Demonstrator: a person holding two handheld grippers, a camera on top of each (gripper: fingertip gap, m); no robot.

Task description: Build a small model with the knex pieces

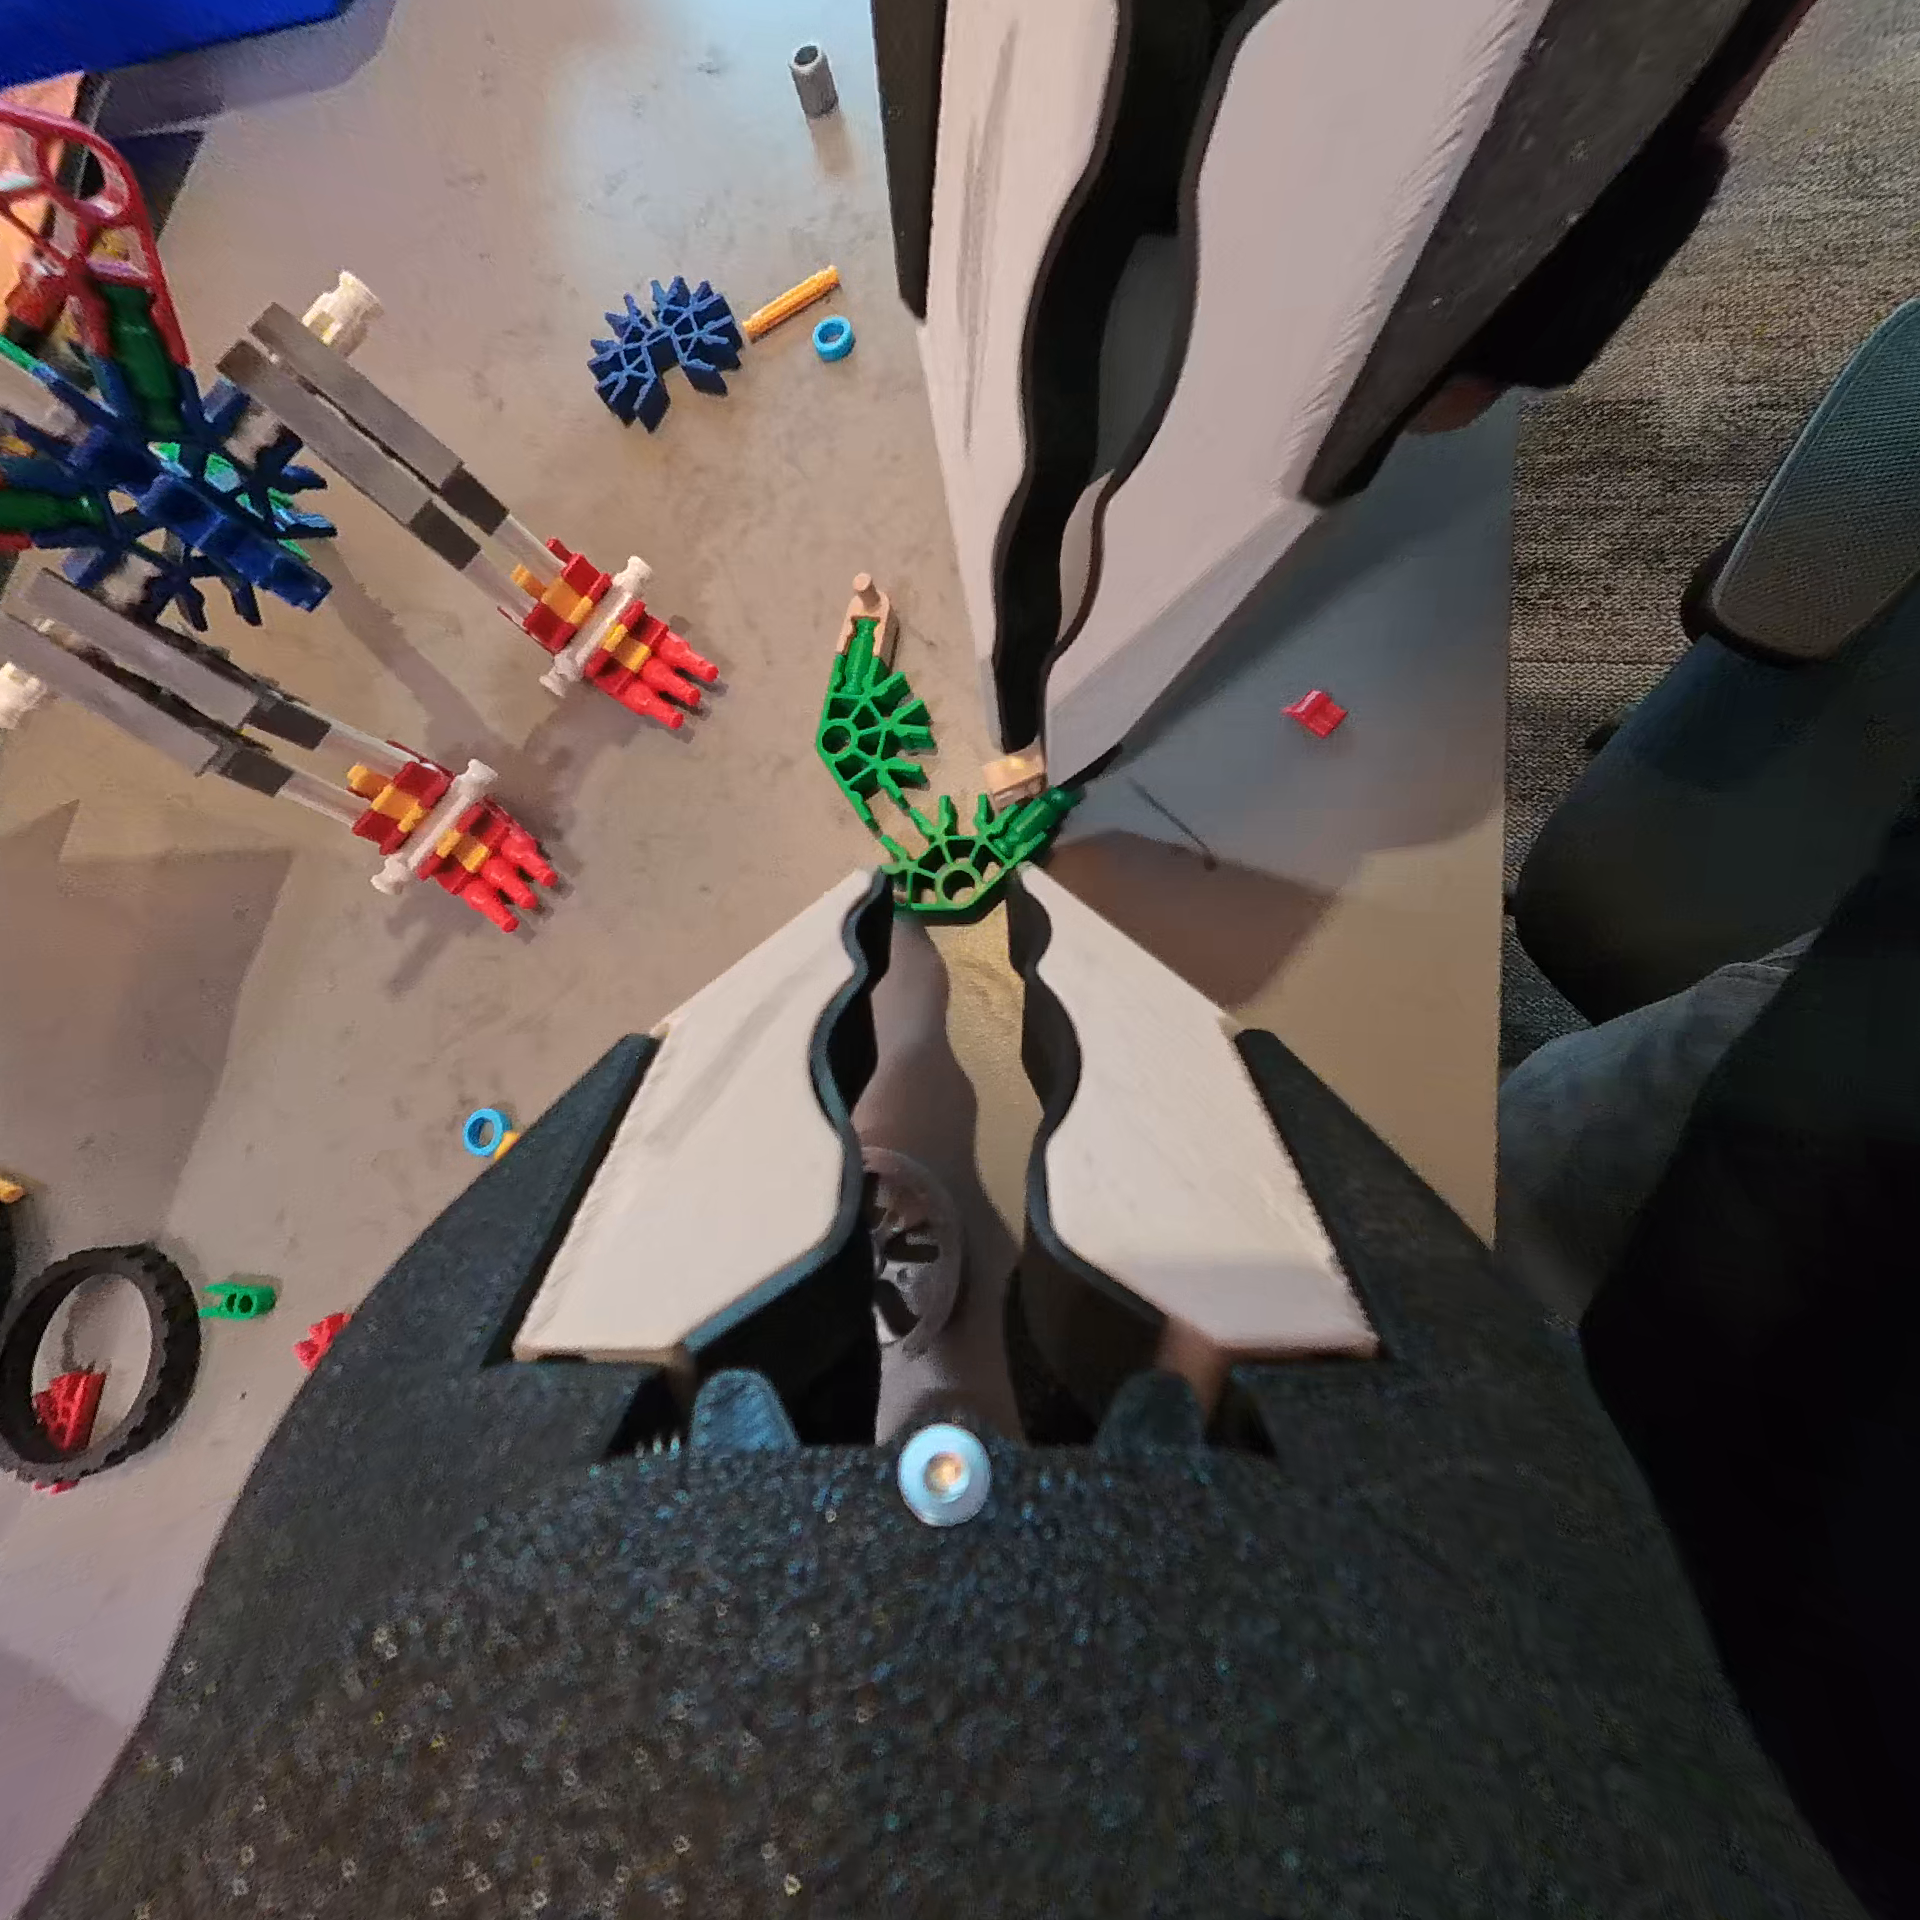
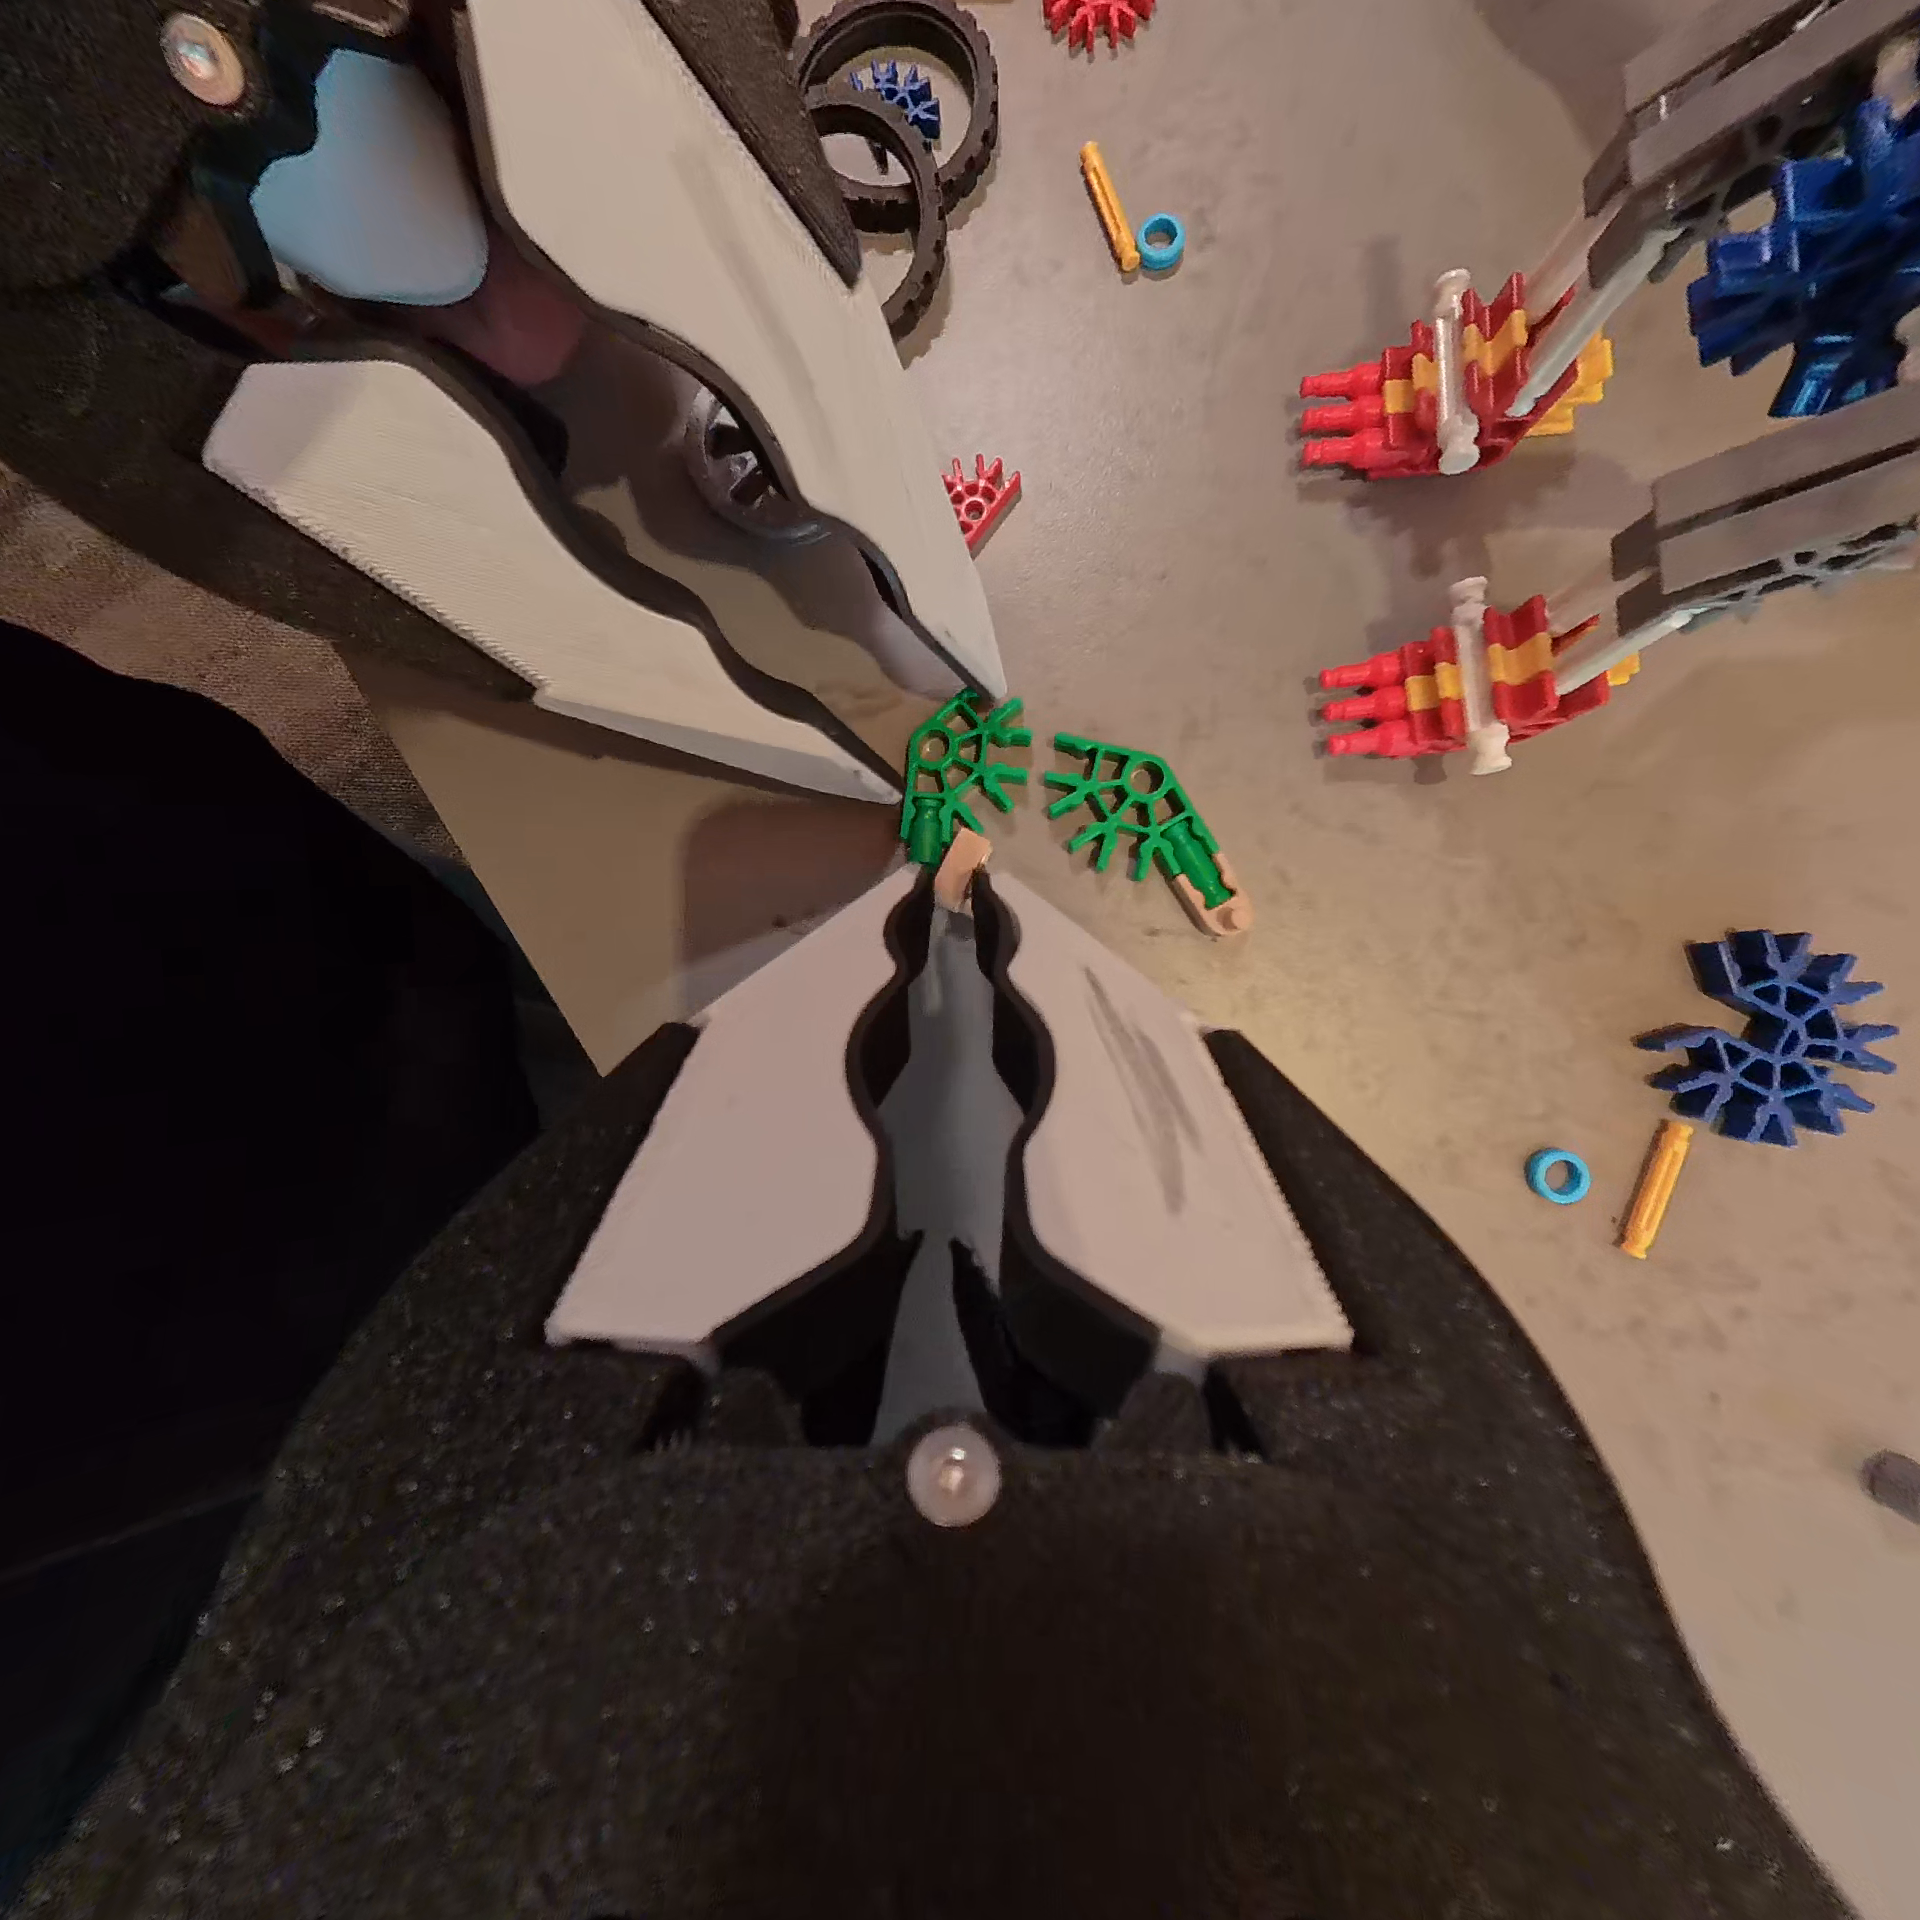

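A green fan-shaped plastic connector (image 1: pixel 951 868) with a short green rod plugged into one slot is pinched at its flat edge between the tips of the left tongs (image 1: pixel 948 902), low over the grey surface (image 1: pixel 582 156). A small tan plastic clip (image 2: pixel 961 860) is nipped by the nearly closed right tongs (image 2: pixel 954 883) and is held against the free end of that green rod. A second green connector (image 2: pixel 1122 795), with its own rod and tan clip already attached, lies on the surface just beside the held connector. Farther from the held connector are found a blue snowflake-shaped connector (image 2: pixel 1777 1039), a yellow rod (image 2: pixel 1654 1184) and a red-and-yellow rod cluster (image 2: pixel 1455 384). The clip could probably be twisted out of the narrow tip grip if it is pushed off the rod's axis, and the thin connector could be pivoted between the left tips. The two tongs are brought in tip to tip at a steep angle to each other.
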